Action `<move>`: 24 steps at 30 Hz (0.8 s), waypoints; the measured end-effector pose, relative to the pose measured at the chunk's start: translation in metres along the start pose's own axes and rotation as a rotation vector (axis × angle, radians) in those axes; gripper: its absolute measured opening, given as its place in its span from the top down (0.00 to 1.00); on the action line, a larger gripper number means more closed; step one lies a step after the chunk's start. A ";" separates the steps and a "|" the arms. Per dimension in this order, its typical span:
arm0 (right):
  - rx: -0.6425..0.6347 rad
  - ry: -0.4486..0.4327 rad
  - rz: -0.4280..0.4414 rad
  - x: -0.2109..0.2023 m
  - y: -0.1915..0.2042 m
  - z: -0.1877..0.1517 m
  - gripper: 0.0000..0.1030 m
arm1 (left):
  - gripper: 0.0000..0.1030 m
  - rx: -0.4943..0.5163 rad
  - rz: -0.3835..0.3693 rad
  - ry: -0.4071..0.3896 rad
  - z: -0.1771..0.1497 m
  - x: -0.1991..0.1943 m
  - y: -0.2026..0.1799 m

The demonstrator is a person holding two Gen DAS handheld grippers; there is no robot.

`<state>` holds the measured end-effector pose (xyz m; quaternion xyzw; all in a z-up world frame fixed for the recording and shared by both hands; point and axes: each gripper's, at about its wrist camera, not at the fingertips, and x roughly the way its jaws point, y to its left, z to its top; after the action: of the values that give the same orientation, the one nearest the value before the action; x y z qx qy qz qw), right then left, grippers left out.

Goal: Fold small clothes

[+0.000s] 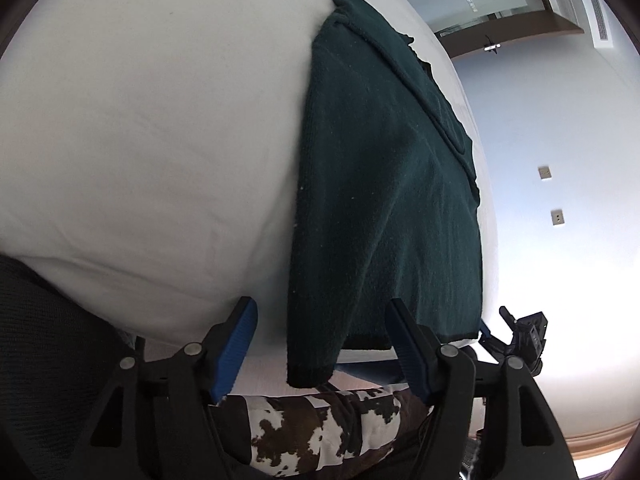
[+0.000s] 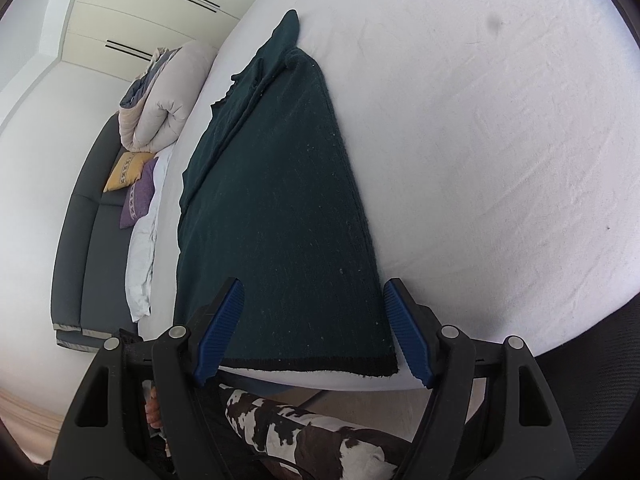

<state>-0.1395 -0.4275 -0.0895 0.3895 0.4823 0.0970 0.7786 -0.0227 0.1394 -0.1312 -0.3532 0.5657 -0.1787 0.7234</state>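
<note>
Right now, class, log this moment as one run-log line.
garment: dark green garment flat on white bed, hem at near edge | left hand-held gripper: open, empty | right hand-held gripper: open, empty

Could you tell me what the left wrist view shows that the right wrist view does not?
Only the left wrist view shows the wall sockets, a ceiling vent and the right gripper past the garment's corner.

Only the right wrist view shows a rolled duvet, a yellow cushion, a purple cushion and a dark sofa.

Both show the dark green garment lying on the white bed, and open jaws.
</note>
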 end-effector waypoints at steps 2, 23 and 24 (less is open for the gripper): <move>0.012 0.002 0.017 0.001 -0.001 0.002 0.31 | 0.34 -0.059 -0.064 -0.006 0.002 -0.003 0.010; 0.107 0.024 0.067 -0.008 -0.020 -0.006 0.31 | 0.93 -0.170 -0.226 -0.029 0.004 -0.006 0.022; 0.110 0.030 0.060 -0.008 -0.020 -0.006 0.31 | 0.93 -0.170 -0.225 -0.042 0.004 -0.009 0.021</move>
<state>-0.1531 -0.4426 -0.0998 0.4443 0.4868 0.0996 0.7454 -0.0244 0.1613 -0.1399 -0.4780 0.5204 -0.2026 0.6780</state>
